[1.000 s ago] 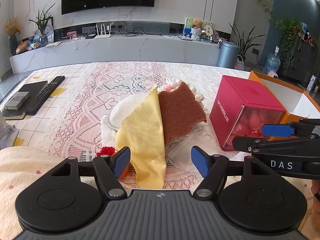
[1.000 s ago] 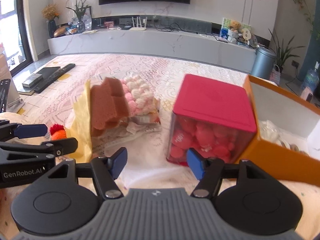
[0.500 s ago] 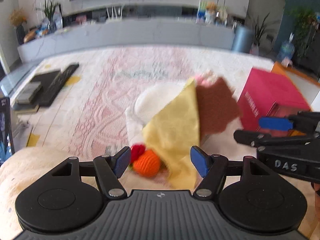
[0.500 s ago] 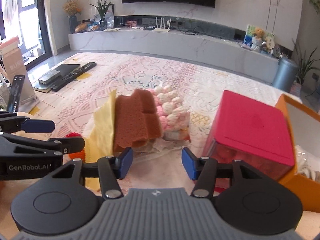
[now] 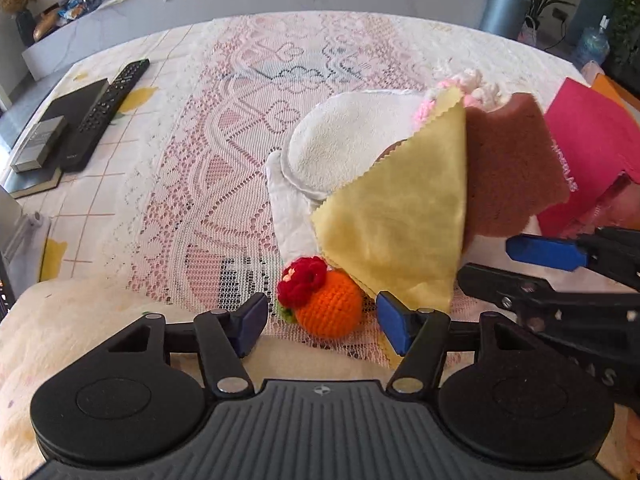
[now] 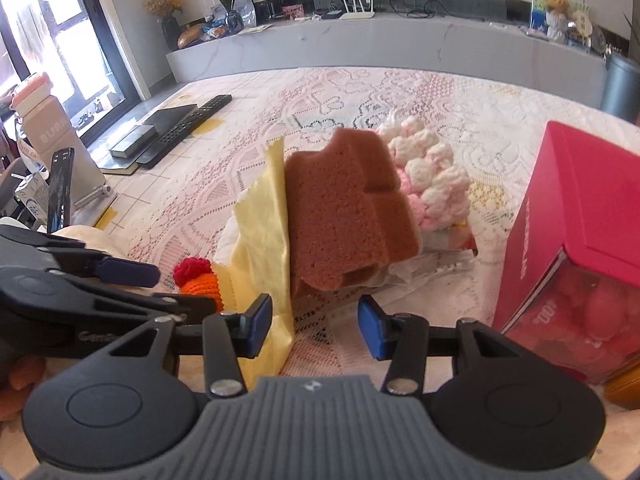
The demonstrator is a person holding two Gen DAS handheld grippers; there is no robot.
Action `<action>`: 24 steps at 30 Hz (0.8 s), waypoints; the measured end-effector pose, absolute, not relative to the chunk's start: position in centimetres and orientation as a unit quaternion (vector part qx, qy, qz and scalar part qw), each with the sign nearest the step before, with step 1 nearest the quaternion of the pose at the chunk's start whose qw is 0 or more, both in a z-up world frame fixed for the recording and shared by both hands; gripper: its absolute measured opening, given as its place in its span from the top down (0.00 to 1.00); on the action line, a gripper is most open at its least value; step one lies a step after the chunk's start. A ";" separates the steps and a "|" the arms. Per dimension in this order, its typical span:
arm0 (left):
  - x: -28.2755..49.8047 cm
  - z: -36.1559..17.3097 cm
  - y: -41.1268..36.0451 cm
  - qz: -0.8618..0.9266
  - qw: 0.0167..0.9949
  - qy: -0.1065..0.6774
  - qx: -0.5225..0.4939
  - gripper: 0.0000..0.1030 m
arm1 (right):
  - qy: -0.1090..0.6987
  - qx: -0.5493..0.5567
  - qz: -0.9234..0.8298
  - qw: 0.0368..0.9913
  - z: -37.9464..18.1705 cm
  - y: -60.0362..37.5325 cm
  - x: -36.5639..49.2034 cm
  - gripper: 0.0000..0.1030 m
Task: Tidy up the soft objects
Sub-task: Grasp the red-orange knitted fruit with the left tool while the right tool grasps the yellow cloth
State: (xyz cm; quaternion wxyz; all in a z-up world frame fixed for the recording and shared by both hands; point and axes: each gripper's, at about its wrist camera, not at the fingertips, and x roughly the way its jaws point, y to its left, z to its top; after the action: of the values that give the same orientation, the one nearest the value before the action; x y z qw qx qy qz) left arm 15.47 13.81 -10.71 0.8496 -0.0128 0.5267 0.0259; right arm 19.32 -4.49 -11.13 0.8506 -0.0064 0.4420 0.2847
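Note:
An orange crocheted ball with a red flower [image 5: 326, 300] lies on the lace tablecloth, right between the open pads of my left gripper [image 5: 322, 322]; it also shows in the right wrist view [image 6: 198, 282]. Behind it lie a yellow cloth [image 5: 400, 216], a brown sponge [image 5: 512, 168], a white round pad [image 5: 344, 140] and a pink-white knitted piece [image 6: 432, 184]. My right gripper [image 6: 314, 326] is open and empty, just in front of the brown sponge [image 6: 348, 216] and the yellow cloth [image 6: 264, 220].
A red-lidded clear box [image 6: 580, 248] stands at the right, with an orange box behind it. A remote [image 5: 108, 112] and a dark book lie at the far left. A cream cushion [image 5: 80, 320] lies at the near edge.
My left gripper has shifted left and tilted down, so the orange ball now sits between its pads. My right gripper moved left, from facing the red box to facing the sponge.

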 end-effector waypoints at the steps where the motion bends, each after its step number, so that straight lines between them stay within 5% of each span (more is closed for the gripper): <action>1: 15.7 -10.9 13.8 0.032 0.847 0.530 -0.012 0.34 | 0.443 -0.008 0.284 0.850 -11.2 -4.5 19.3 0.53; 7: 15.8 -11.2 14.0 0.034 0.848 0.529 -0.026 0.49 | 0.450 -0.005 0.286 0.846 -11.7 -4.5 19.4 0.53; 20: 13.6 -9.3 15.2 0.090 0.873 0.473 -0.075 0.50 | 0.441 -0.034 0.320 0.838 -12.4 -1.7 19.4 0.53; 24: 13.6 -9.4 15.3 0.087 0.873 0.473 -0.080 0.50 | 0.441 -0.042 0.326 0.835 -12.8 -0.5 19.9 0.65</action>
State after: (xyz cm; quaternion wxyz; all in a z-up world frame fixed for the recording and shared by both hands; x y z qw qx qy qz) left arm 13.59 15.33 -9.44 0.8729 -0.0796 0.4735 0.0866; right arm 19.89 -0.46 -12.76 0.8353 -0.0421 0.4411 0.3255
